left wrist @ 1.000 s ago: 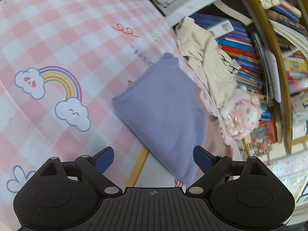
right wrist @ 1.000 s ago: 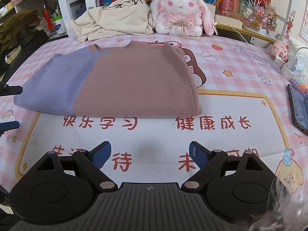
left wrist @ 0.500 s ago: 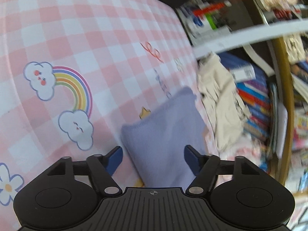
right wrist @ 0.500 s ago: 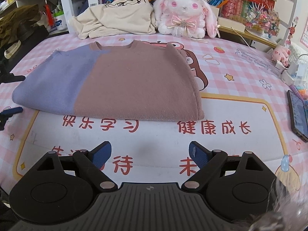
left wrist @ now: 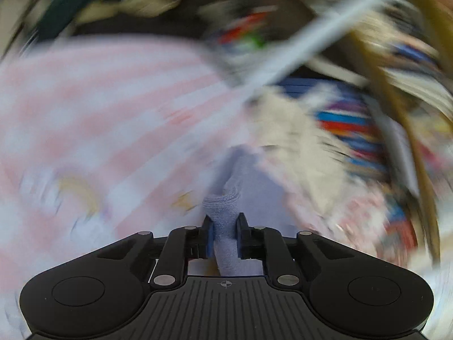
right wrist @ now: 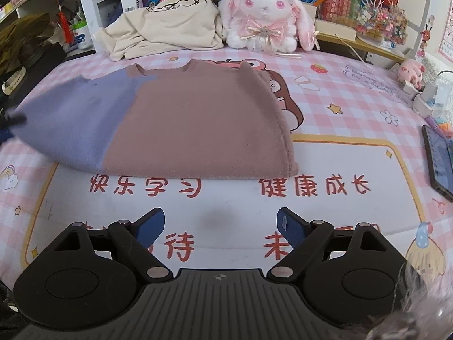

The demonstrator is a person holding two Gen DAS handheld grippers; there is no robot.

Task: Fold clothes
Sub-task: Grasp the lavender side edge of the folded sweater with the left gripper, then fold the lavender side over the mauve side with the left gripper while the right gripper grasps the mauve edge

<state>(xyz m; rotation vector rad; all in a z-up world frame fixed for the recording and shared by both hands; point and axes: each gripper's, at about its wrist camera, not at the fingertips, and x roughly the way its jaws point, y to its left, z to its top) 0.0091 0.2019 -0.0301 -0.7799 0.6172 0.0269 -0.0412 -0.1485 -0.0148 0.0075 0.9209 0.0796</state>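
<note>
A folded sweater, lilac on the left and dusty pink on the right, lies on the pink checked table mat. My left gripper is shut on the sweater's lilac corner; its view is heavily blurred. From the right wrist view the left gripper shows only as a dark blur at the sweater's left end. My right gripper is open and empty, over the mat in front of the sweater's near edge.
A beige garment and a pink plush rabbit sit at the back of the table against bookshelves. A phone lies at the right edge, with small items behind it.
My left gripper has moved onto the sweater's lilac corner and shut on it, and that view is now motion-blurred. My right gripper has stayed open and nearly still.
</note>
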